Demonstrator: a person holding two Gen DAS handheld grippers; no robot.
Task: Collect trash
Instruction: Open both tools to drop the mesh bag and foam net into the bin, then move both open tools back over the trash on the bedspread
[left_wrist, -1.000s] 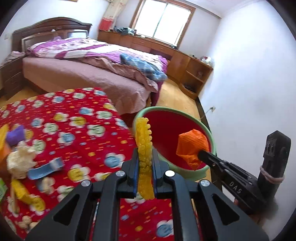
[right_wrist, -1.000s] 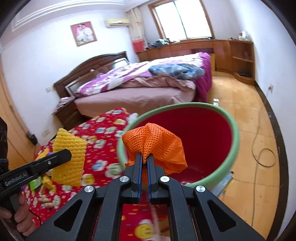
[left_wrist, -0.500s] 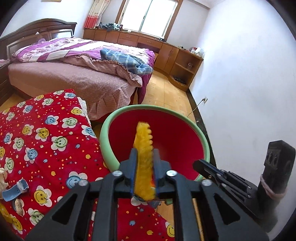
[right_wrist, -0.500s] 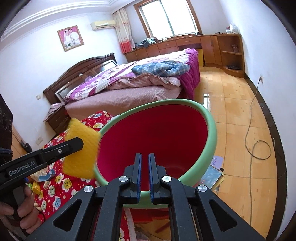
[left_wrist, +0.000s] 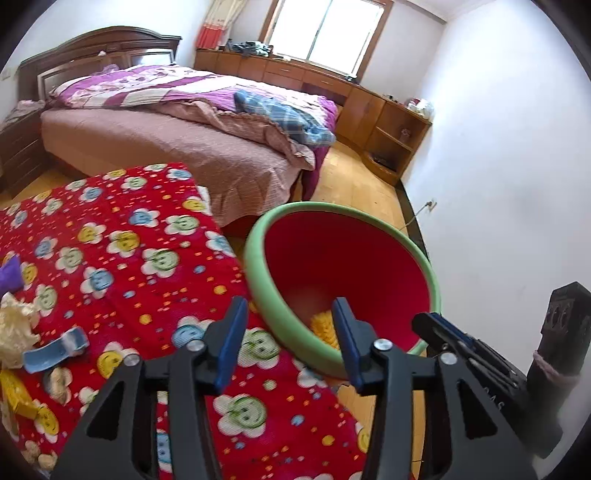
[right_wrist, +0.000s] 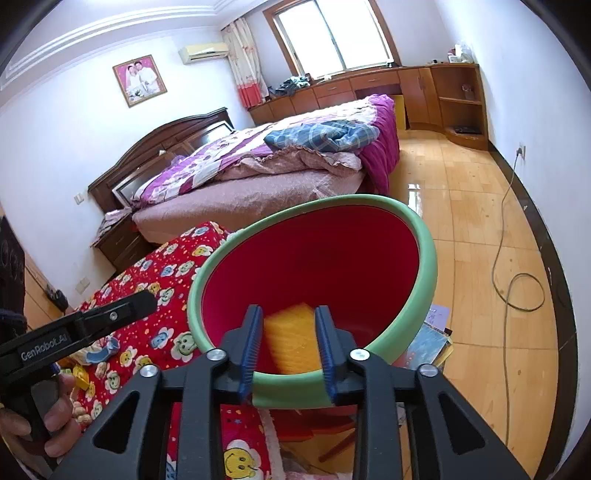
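A red bin with a green rim stands beside the table with the red flowered cloth. A yellow foam net lies inside the bin. My left gripper is open and empty over the bin's near rim. My right gripper is open and empty, with the yellow net seen between its fingers, down in the bin. The orange net is out of sight.
Several scraps lie on the cloth at the left: a blue piece, a cream crumpled wad, a purple bit, yellow pieces. A bed stands behind; a cable runs along the wooden floor.
My right gripper let go of the orange net into the bin, then opened wider. My left gripper opened and dropped the yellow net into the bin.
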